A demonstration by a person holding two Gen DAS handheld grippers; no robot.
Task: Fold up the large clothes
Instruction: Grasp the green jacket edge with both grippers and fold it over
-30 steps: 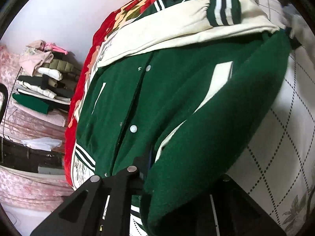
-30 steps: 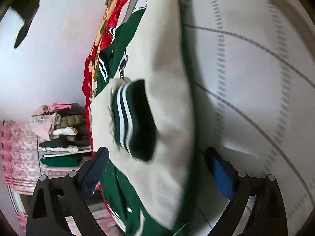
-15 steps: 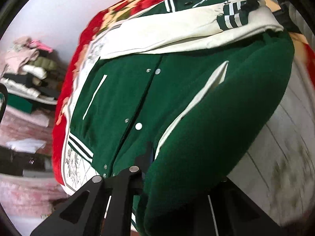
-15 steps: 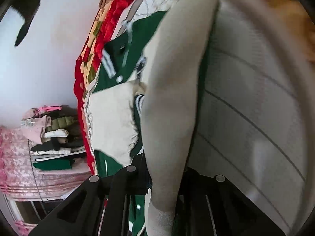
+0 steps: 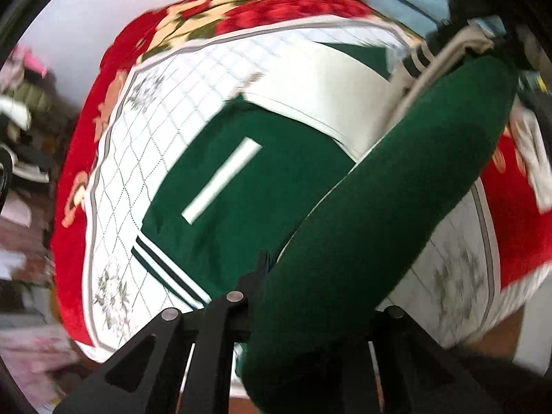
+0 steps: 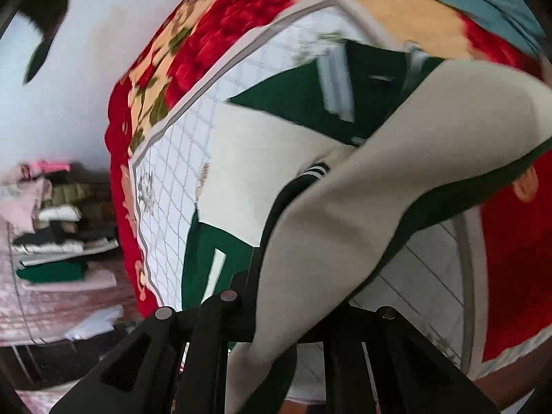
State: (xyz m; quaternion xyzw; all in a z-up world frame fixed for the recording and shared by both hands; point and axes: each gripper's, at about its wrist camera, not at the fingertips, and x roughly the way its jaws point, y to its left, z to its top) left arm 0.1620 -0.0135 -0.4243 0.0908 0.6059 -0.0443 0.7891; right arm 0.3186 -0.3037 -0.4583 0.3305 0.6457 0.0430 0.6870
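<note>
Gripping the green body edge, its jaws easing apart, the left tool (image 5: 303, 327) is lifting the varsity jacket (image 5: 241, 186) off the quilted bed (image 5: 145, 158) while the right tool (image 6: 293, 327), clenched on the cream sleeve (image 6: 379, 189), is raising that side, seemingly to fold it across.

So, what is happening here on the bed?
A person is folding a green and cream jacket on a white quilt over a red flowered blanket. The left gripper pinches the green side, with its jaws easing open; the right gripper is shut on the cream sleeve. That side hangs lifted; the rest lies flat.
</note>
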